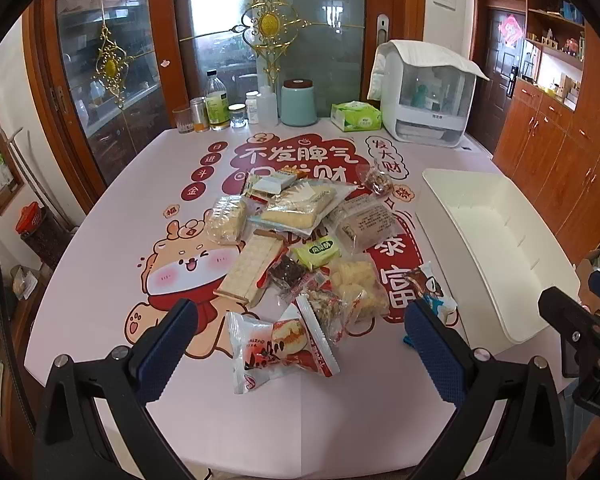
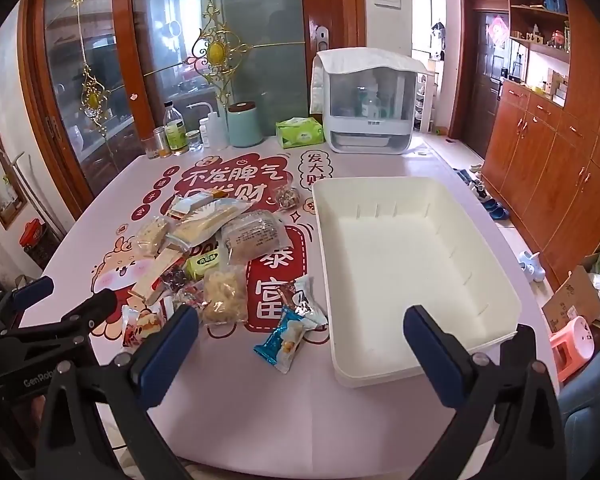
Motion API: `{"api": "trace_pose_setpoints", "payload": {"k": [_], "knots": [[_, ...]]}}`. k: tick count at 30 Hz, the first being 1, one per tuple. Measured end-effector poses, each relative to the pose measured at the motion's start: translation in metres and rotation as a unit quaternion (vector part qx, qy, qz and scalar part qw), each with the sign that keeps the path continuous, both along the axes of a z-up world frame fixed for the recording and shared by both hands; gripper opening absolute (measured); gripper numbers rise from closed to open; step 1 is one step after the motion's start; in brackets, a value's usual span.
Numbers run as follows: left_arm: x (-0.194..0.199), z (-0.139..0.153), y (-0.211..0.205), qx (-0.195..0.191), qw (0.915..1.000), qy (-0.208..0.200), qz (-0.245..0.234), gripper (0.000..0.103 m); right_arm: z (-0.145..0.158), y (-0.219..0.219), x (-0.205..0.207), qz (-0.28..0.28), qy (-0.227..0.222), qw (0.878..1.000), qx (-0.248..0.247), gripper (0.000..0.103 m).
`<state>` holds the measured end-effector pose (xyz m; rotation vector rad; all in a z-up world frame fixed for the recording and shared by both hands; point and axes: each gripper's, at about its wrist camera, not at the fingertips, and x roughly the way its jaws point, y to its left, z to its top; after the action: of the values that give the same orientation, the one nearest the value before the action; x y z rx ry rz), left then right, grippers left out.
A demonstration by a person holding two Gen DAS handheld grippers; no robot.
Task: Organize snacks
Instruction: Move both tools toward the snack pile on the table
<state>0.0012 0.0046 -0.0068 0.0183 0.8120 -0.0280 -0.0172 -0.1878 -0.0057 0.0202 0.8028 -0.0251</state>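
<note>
Jaws, left: spread wide and holding nothing; the left gripper (image 1: 300, 344) hangs low in the frame above the near end of the snack heap.
Jaws, right: likewise parted and empty; the right gripper (image 2: 300, 344) sits at the bottom centre of its view, between the heap and the bin.
Snacks: a loose pile (image 1: 296, 240) of wrapped packets lies mid-frame on the worktop (image 1: 112, 264), many overlapping one another.
Nearest packet: a red-and-white pastry wrapper (image 1: 278, 346) lies lowest in the left view, right between the left jaws, its upper right corner tucked under a neighbouring wrapper.
Stray packet: a blue wrapper (image 2: 282, 340) lies apart from the heap, just beside the bin's near left corner in the right view.
Bin: a white tray (image 2: 500, 292) fills the right half of the right view; nothing lies in it and its ribbed walls are bare.
Step in hand: my reading is that sorting has not begun and a first pick is due.
Doing it well: take the outlying packets first, since they lie flat and free; close on the puffed body rather than a crimped edge, which would likely slip.
Risk: dragging a packet out from the overlap could scatter the others, so lift straight up before crossing to the tray.
Placement: set packets against one wall, leaving room for more.
</note>
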Motion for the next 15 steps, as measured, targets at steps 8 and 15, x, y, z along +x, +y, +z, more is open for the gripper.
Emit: {"api": "trace_pose_setpoints", "payload": {"k": [8,15], "knots": [[0.002,0.003,-0.001,-0.001,1.0000,-0.008,-0.003,0.103,0.001,0.003,0.002,0.004,-0.001,1.000,0.001,0.103],[0.004,0.008,0.001,-0.003,0.9998,-0.020,-0.001,0.103,0.011,0.004,0.001,0.010,-0.005,1.000,0.006,0.103]]}}
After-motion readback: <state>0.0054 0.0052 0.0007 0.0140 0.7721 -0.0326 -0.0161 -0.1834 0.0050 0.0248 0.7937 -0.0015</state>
